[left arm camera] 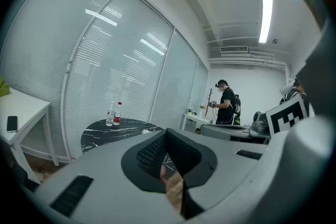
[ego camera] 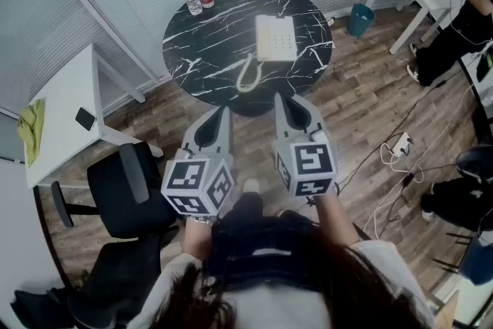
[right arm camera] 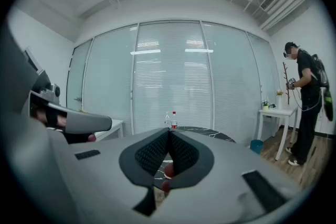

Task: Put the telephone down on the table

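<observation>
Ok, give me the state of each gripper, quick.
Left gripper: closed, holding nothing.
Right gripper: closed, holding nothing.

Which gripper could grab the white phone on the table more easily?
Probably the right hand-held gripper: it points almost straight at the telephone, which sits on the round table's right half. The left hand-held gripper is off to the side. Both are shut and empty.

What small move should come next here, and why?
Probably just lower the shut, empty left gripper and right gripper to rest: the white push-button telephone already lies flat on the round black marble table, both grippers short of its edge.
</observation>
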A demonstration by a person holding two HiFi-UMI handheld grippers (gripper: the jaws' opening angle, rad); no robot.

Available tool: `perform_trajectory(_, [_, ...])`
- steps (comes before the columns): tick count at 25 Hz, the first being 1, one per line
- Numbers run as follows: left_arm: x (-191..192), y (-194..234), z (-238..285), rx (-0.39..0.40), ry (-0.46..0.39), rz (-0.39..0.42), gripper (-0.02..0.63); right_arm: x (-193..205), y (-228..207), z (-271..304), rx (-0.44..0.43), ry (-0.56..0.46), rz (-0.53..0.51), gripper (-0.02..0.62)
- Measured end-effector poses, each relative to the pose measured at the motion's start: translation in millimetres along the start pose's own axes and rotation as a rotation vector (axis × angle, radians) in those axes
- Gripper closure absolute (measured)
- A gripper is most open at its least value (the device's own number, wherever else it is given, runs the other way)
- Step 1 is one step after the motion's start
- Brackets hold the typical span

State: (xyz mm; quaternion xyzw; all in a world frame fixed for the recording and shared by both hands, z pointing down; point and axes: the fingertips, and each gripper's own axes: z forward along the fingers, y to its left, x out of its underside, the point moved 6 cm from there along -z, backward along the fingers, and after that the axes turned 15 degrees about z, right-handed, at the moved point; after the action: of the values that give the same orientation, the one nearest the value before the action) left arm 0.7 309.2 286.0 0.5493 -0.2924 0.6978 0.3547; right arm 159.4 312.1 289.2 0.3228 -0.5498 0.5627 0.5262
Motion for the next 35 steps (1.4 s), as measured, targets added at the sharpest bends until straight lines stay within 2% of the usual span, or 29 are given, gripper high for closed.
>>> perform_trajectory(6, [-2.1, 20.0, 9.8, 0.030, -0.005, 0.001, 0.606, -2.6, 9.0, 21.4, 0.021, -0.006, 0.000, 0.598])
perform_trajectory(19, [-2.2, 57.1, 35.2, 0.125, 0.000, 0.009, 0.606, -9.4, 15.3, 63.4, 0.126, -0.029, 0.040, 0.597])
perform_trajectory(35, [2.5, 89.2, 68.9, 0.112, 0.017, -0.011, 0.606, -14.2, -6.1, 125.6, 0.185, -0.004, 0.055, 0.597])
